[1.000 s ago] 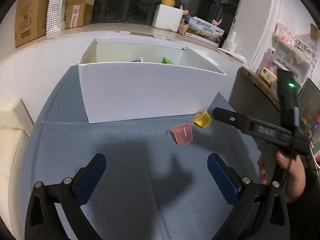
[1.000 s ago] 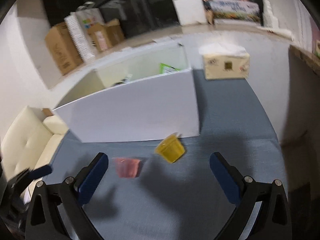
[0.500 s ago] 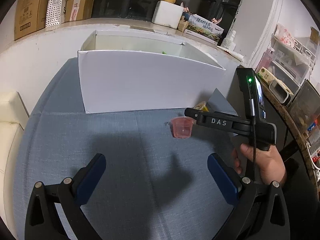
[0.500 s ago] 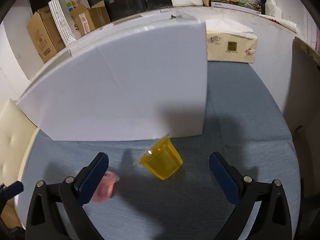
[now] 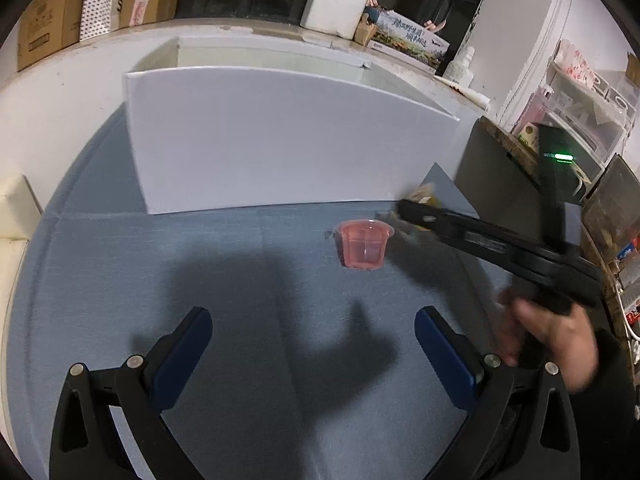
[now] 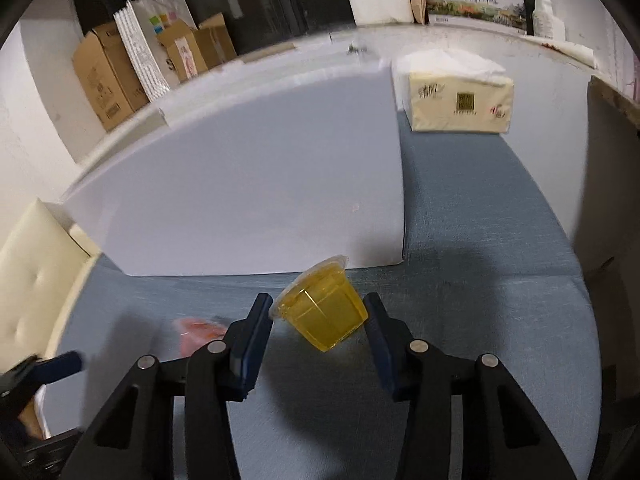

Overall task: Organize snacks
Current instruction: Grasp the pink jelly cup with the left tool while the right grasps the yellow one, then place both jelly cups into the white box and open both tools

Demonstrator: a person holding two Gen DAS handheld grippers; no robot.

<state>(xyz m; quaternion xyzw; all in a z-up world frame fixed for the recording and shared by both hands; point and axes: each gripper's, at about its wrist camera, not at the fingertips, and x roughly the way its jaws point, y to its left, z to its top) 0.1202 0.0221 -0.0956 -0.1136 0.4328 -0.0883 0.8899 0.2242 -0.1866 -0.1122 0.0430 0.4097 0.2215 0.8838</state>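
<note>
Right wrist view: right gripper (image 6: 320,320) fingers have just been closing onto tilted yellow jelly cup (image 6: 322,312), beside white box (image 6: 248,184). Left gripper (image 5: 314,344) fingers apart; pink cup (image 5: 363,245) ahead on desk (image 5: 160,280), nearer it.

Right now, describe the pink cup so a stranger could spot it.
Find the big white box on the blue cloth. In front of its right end sits the pink cup, upright; the yellow cup beside it lies tipped.
</note>
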